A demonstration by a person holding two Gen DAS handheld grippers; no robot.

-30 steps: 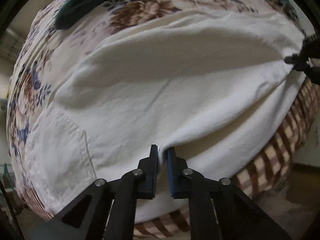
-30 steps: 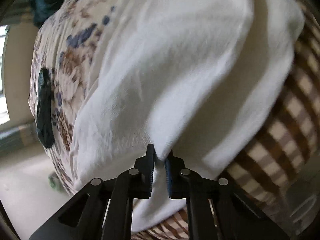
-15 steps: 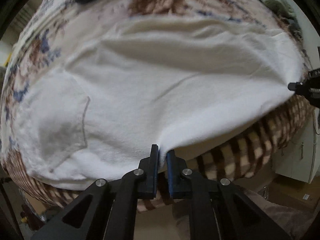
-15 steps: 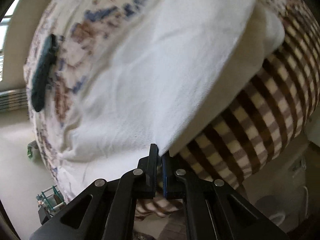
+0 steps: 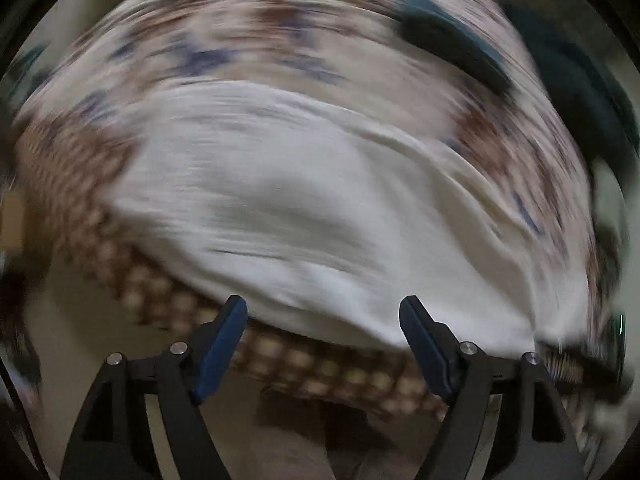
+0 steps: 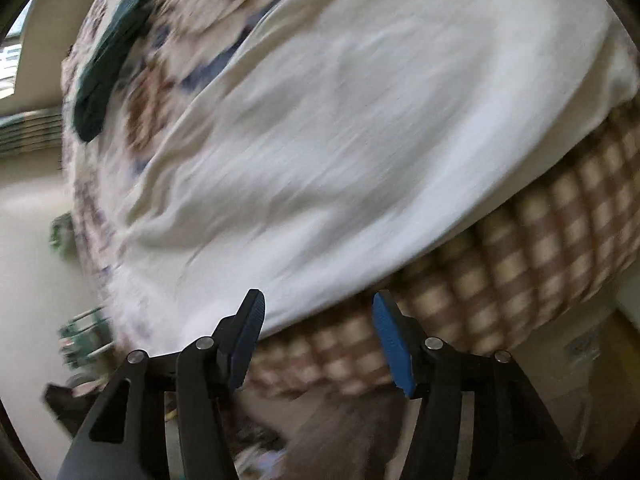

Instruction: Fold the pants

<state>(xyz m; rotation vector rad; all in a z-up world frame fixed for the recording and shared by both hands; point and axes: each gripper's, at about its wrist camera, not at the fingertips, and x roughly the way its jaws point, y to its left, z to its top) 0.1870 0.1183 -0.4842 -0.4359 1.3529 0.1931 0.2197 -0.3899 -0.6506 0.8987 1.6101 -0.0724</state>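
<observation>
Left wrist view, blurred: both the left gripper and right gripper gape empty beside white pants, whose overhanging edge could slide off the bed.

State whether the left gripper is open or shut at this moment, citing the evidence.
Open. The left gripper has its two blue-padded fingers spread wide apart, with nothing between them; the white pants lie beyond, ungripped.
</observation>
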